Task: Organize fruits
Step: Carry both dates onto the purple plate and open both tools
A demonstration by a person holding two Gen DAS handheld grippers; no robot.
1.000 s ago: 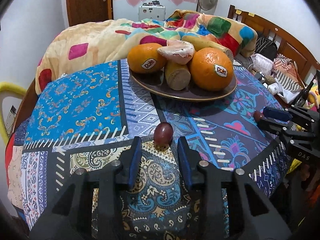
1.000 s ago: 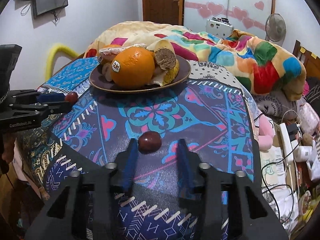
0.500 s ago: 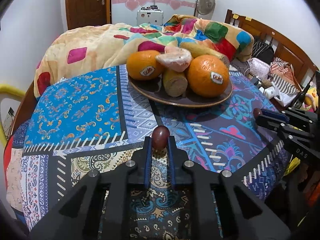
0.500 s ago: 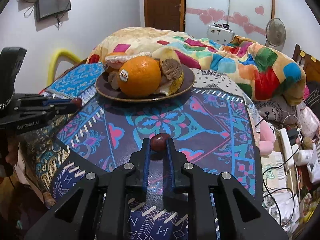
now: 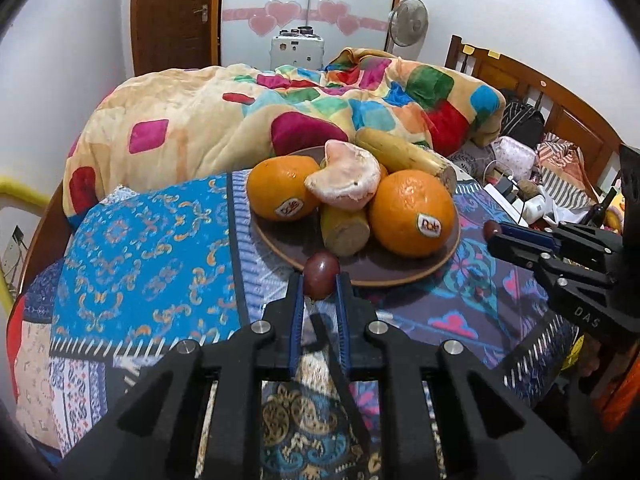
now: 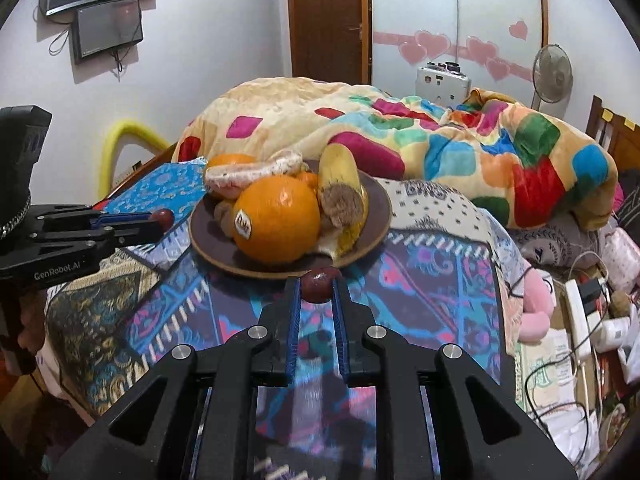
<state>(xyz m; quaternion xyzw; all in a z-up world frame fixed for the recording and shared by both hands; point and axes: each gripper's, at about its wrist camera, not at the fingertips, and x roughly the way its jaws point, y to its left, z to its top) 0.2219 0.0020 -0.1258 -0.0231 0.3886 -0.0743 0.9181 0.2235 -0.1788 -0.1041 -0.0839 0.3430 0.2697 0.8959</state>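
Note:
My left gripper [image 5: 319, 280] is shut on a dark red grape [image 5: 321, 274], held above the cloth just before the brown plate [image 5: 400, 276]. My right gripper [image 6: 317, 282] is shut on a second dark red grape [image 6: 318, 283], held at the plate's [image 6: 376, 220] near rim. The plate carries two oranges [image 5: 412, 214], a peeled pinkish fruit piece [image 5: 346, 182] and bananas [image 5: 400, 154]. Each gripper shows in the other's view, the right one [image 5: 491, 232] at the right and the left one [image 6: 162, 220] at the left.
A patterned cloth [image 5: 152, 240] covers the round table. A colourful quilt [image 5: 280, 116] lies heaped on the bed behind it. A wooden headboard [image 5: 560, 100] and cluttered cables and chargers [image 6: 584, 312] lie to the right. A fan [image 6: 552, 68] stands at the back.
Both grippers closed on their grapes, lifted them off the cloth and moved forward toward the plate.

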